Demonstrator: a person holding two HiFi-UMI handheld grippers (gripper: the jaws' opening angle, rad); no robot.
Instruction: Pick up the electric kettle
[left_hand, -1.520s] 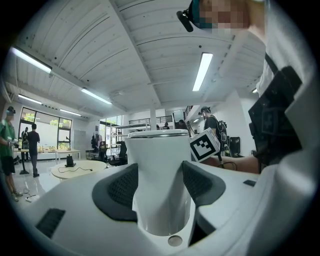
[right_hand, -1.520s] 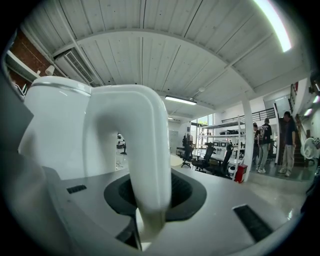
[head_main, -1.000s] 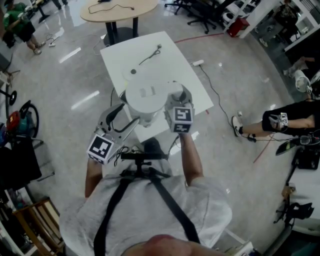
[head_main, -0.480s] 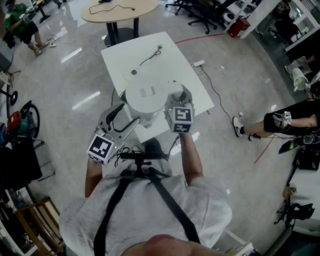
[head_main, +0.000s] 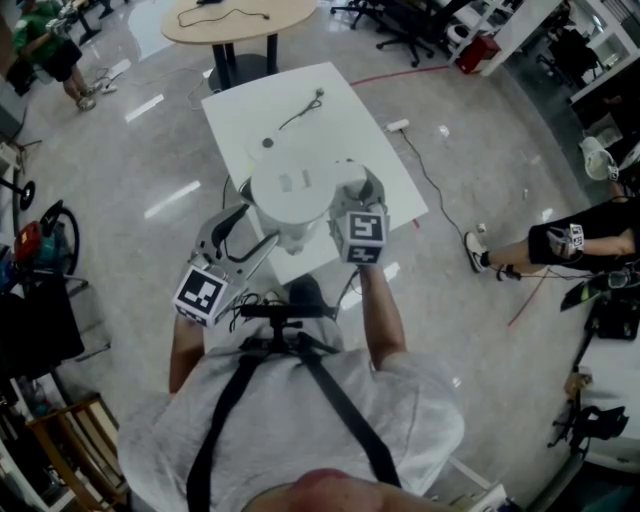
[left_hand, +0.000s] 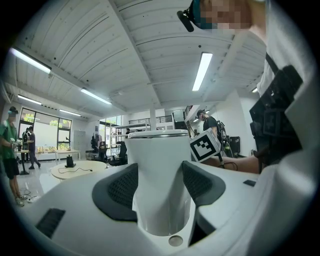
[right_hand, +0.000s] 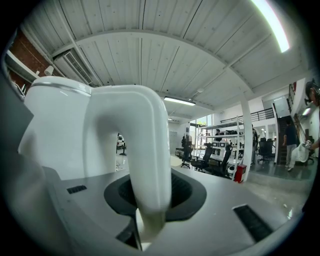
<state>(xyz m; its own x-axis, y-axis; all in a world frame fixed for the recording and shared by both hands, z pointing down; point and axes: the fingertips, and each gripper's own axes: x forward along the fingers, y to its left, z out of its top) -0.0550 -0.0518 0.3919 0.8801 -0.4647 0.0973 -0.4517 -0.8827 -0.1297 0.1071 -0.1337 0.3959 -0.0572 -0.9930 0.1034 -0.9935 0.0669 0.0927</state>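
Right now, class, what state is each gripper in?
Left gripper: closed on the body of the kettle.
Right gripper: closed on the kettle's handle.

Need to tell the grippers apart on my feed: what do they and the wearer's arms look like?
The left gripper and right gripper are light grey shells with dark textured pads inside the jaws. Each carries a white cube with black square markers. Black cables run by the left one. The person wears a grey short-sleeved shirt under black straps.

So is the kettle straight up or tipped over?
Upright. The kettle shows its round top to the head view, and in the left gripper view its rim runs level.
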